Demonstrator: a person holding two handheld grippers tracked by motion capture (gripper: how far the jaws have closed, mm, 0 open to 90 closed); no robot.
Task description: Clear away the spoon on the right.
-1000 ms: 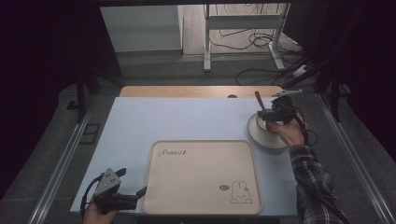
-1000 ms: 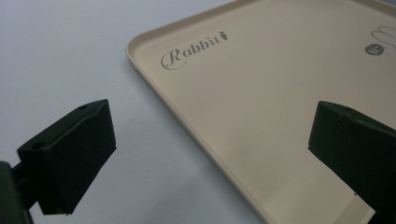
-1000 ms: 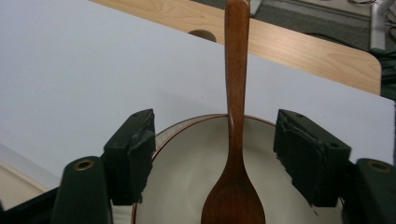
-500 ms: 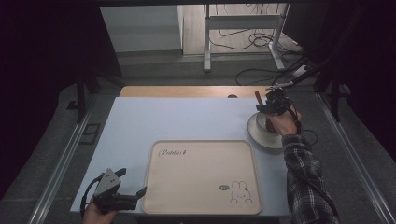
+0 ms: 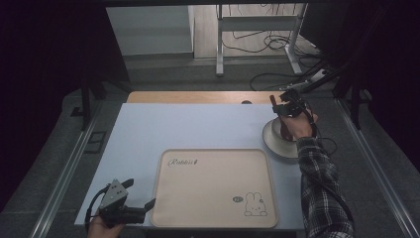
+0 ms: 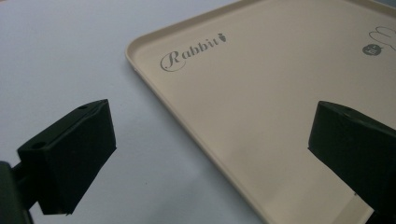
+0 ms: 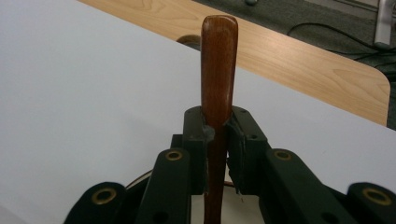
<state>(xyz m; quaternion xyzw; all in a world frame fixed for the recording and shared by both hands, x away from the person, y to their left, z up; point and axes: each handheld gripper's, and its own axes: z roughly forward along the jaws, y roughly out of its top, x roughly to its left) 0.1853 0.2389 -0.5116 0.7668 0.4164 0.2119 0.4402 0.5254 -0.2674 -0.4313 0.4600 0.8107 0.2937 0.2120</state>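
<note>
A reddish-brown wooden handle [image 7: 218,60] stands up out of a white bowl [image 5: 277,144] at the table's right side. My right gripper [image 5: 278,110] [image 7: 219,126] is shut on this handle. Its jaws have just been closing, and the pads now press on the handle from both sides. What sits at the handle's lower end is hidden. My left gripper [image 5: 141,194] [image 6: 210,135] rests open at the front left. Its jaws straddle the left edge of a beige tray [image 5: 213,186] [image 6: 280,93] with a rabbit print, without touching it.
The tray lies flat on a pale blue-white mat [image 5: 188,124]. A strip of bare wooden tabletop [image 5: 198,97] [image 7: 303,60] runs along the back. Cables and a desk frame [image 5: 257,29] stand on the floor beyond.
My right gripper has shifted a little over the bowl and its jaws have closed on the wooden handle. The forearm has swung in under it. The left gripper has stayed put.
</note>
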